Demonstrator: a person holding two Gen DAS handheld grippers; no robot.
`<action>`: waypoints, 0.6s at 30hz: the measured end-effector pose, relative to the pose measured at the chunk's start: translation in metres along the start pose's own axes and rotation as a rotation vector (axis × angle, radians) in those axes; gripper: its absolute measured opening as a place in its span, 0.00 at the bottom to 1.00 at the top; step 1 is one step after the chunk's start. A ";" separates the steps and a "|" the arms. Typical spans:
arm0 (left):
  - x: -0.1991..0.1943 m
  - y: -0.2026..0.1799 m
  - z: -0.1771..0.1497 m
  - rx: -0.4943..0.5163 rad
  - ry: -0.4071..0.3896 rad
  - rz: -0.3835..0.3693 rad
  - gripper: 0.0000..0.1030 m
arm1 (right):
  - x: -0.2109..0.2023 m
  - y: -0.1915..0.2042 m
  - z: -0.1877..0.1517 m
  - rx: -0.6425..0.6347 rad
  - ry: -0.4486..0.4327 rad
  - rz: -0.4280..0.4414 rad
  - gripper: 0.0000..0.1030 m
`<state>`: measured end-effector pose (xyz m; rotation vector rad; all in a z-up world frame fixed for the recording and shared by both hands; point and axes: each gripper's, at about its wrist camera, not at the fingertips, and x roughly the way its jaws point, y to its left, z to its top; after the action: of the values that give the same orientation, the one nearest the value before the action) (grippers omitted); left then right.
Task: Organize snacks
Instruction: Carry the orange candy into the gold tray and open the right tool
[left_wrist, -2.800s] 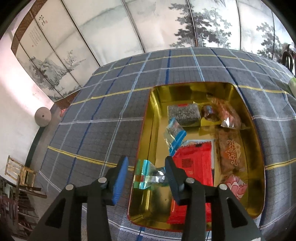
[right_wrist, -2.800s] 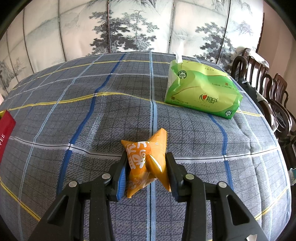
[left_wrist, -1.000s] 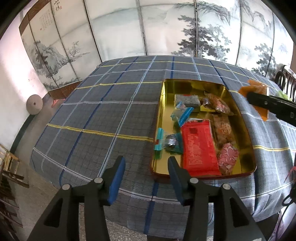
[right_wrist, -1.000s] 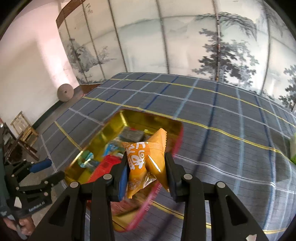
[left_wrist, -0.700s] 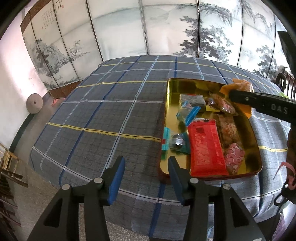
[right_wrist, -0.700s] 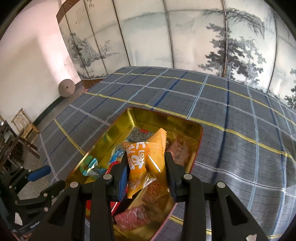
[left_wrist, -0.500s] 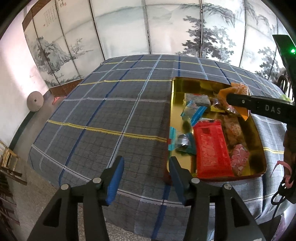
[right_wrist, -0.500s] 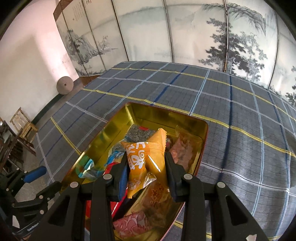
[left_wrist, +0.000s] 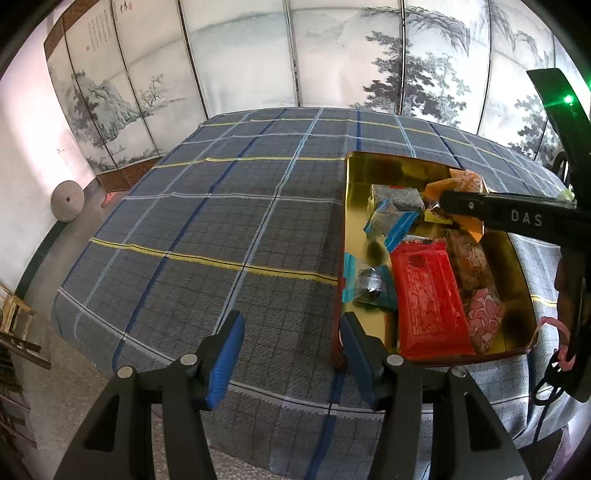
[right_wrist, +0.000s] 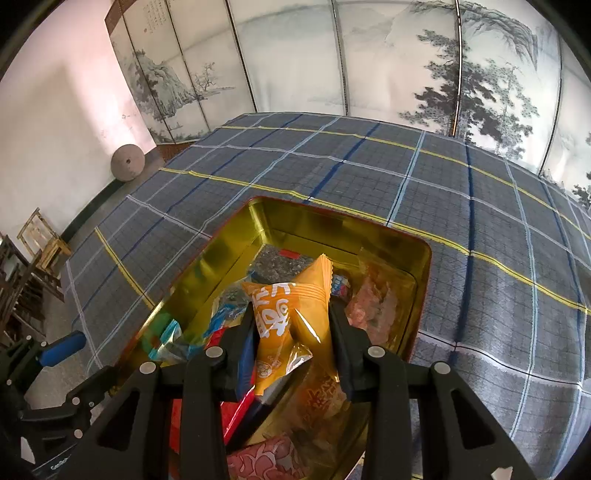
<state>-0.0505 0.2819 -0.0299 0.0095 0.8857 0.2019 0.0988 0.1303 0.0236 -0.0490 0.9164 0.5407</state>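
A gold tin tray (left_wrist: 349, 206) with a red outer rim sits on the plaid tablecloth and holds several snack packets, among them a long red packet (left_wrist: 428, 299). My right gripper (right_wrist: 293, 332) is shut on an orange snack packet (right_wrist: 291, 310) and holds it over the tray (right_wrist: 266, 214); the packet also shows in the left wrist view (left_wrist: 461, 184). My left gripper (left_wrist: 291, 347) is open and empty, back from the tray's near left corner, above the table edge.
The blue-grey plaid tablecloth (left_wrist: 221, 221) stretches left of the tray. A painted folding screen (left_wrist: 295, 55) stands behind the table. A round stone disc (left_wrist: 67, 200) leans on the wall. Wooden chairs (right_wrist: 33, 251) stand on the floor at left.
My right gripper has carried the orange packet from the bare tablecloth to above the tray and lowered it closer. My left gripper let go of a clear-blue packet into the tray and drew back.
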 end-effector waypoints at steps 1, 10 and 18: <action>0.000 0.000 0.000 0.000 -0.001 -0.001 0.54 | 0.000 -0.001 0.000 0.001 0.000 0.002 0.33; 0.003 -0.002 0.000 0.009 -0.005 0.008 0.54 | 0.004 0.002 -0.001 0.004 -0.003 0.004 0.35; 0.005 -0.002 0.000 0.006 -0.008 0.007 0.54 | 0.008 0.002 0.000 0.011 -0.016 0.015 0.38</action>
<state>-0.0473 0.2806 -0.0337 0.0187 0.8787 0.2062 0.1018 0.1349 0.0181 -0.0278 0.9043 0.5495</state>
